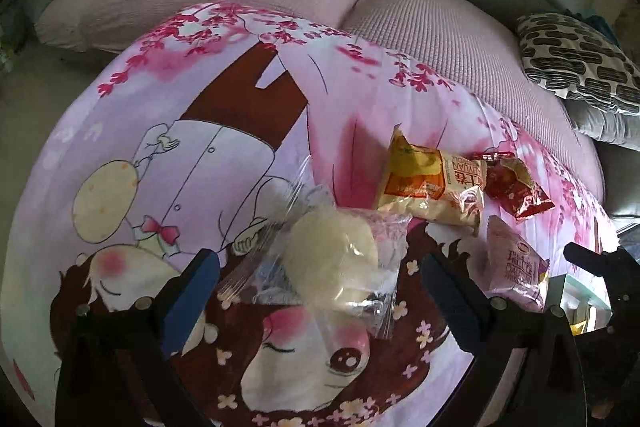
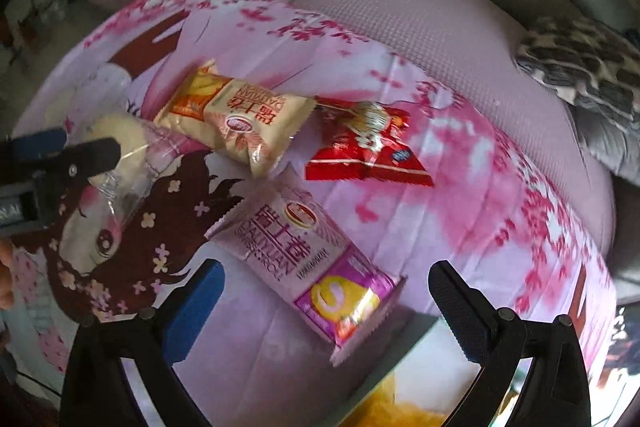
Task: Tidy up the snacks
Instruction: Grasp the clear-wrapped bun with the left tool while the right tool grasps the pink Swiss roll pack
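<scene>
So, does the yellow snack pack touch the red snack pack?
Touching. In the left wrist view, the yellow snack pack and the red snack pack meet with no cloth showing between them, the red one's end tucking against it.

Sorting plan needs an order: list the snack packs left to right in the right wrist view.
Clear bun pack → yellow pack → pink pack → red pack.

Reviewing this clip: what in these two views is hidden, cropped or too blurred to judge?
- Left wrist view: the pink-wrapped Swiss roll pack is partly covered by the left gripper finger.
- Right wrist view: the red foil snack pack print is motion-blurred, unreadable.
- Right wrist view: the clear-wrapped pale bun is partly hidden behind the left gripper's finger.
</scene>
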Motion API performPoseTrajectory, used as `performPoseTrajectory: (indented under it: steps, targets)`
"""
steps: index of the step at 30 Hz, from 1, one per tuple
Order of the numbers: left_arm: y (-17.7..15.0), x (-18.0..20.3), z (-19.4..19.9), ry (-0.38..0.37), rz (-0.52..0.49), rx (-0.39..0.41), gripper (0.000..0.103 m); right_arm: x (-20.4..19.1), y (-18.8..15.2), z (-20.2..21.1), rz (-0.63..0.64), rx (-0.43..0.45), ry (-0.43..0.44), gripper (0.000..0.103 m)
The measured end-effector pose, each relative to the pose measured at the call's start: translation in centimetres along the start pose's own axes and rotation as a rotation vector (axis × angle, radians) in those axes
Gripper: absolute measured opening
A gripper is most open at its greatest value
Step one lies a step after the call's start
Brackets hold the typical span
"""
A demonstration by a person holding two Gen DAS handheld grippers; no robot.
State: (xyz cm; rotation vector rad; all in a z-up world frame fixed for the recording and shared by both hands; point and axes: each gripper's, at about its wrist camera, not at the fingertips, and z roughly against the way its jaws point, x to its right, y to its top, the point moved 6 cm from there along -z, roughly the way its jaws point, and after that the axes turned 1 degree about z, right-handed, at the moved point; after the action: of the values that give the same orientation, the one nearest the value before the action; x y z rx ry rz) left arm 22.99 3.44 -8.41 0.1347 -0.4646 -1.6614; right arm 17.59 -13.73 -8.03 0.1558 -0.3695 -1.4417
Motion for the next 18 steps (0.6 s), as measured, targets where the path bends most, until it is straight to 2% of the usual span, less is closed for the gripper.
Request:
performPoseTrajectory:
  steps: [8, 10, 12, 13, 16, 18]
  targets:
    - [0.0, 0.7, -1.4, 0.008, -0.003, -0.047, 0.101, -1.4, 0.9, -1.9, 0.087, -0.030, -0.011, 0.101]
    - [0.1, 1.1, -1.6, 0.000, -0.008, -0.051, 0.100, -1.8, 1.2, -2.1, 0.087, -0.034, -0.005, 0.092]
    - [0.1, 1.4, -1.7, 0.000, -0.009, -0.058, 0.098, -2.0, 1.1, -2.2, 0.069, -0.041, 0.013, 0.080]
    - [-0.1, 1.5, -1.8, 0.003, -0.012, -0.061, 0.096, -2.0, 1.0, -2.2, 0.057, -0.043, 0.016, 0.077]
    - [-0.5, 1.6, -2.3, 0.021, -0.019, -0.066, 0.085, -2.0, 0.7, -1.8, 0.029, -0.037, 0.024, 0.059]
    - [-0.8, 1.7, -2.4, 0.013, -0.019, -0.066, 0.082, -2.0, 0.6, -1.5, 0.007, -0.032, 0.036, 0.048]
